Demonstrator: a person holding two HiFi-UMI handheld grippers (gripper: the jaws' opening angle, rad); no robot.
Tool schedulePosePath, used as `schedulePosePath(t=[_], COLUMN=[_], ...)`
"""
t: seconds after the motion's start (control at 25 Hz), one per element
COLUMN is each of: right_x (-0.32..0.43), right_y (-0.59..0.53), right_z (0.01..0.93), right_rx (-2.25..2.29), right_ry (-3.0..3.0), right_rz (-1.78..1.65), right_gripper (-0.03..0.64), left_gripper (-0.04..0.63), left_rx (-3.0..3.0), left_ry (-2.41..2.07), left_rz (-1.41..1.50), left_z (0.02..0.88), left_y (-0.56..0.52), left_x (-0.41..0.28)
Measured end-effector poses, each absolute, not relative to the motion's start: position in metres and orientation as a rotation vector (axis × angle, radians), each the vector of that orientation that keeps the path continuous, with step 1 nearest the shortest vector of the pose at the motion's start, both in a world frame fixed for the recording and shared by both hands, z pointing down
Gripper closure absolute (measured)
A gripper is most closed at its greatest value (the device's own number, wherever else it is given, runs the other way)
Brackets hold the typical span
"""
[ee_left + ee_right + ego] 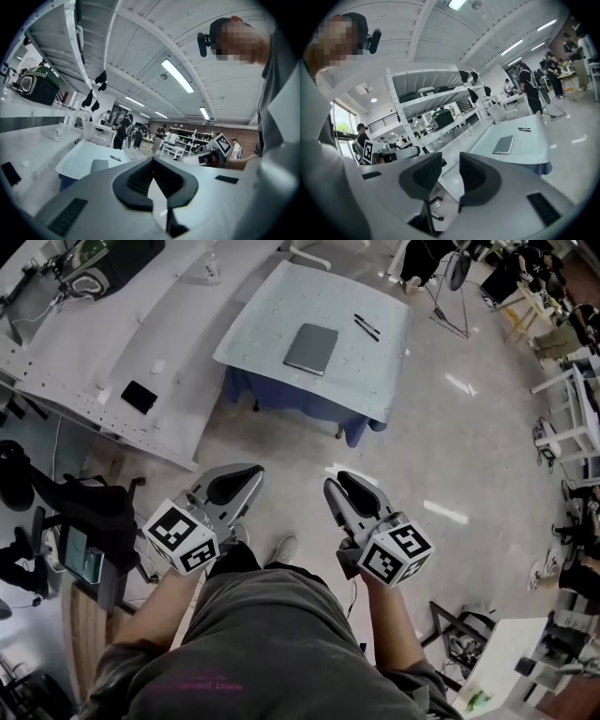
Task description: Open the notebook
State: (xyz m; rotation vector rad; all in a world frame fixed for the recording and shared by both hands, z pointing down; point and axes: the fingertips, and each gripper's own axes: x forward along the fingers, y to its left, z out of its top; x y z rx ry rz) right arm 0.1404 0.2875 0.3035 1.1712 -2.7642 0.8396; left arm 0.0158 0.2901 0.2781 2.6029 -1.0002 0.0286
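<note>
A closed grey notebook (311,349) lies flat on a pale table with a blue skirt (262,306), far ahead across the floor. It also shows small in the left gripper view as the notebook (99,165) and in the right gripper view as the notebook (504,144). Two black pens (367,327) lie beside it. My left gripper (246,472) is held in front of my body, its dark pads meeting at the tips (151,160) with nothing held. My right gripper (336,482) is level beside it, with a plain gap between its pads (451,165) and nothing in it.
A long white workbench (112,343) runs along the left, with a black phone (139,396) on it. A black chair (84,512) stands at my left side. A fan stand (452,292), white tables and other people fill the right. Bare floor lies between me and the notebook's table.
</note>
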Motion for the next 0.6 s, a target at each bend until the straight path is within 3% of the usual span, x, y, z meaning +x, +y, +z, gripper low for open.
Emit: schedulePosePath(t=[0.6], right_x=[0.171], right_y=[0.266], right_z=[0.311], right_rx=[1.129], right_ry=[-2.78], right_rz=[0.853], right_gripper=[0.518], left_gripper=[0.594], left_rx=[2.607], left_ry=[-1.065], left_rz=[0.026], left_z=[0.276], left_y=[0.264], left_x=[0.039])
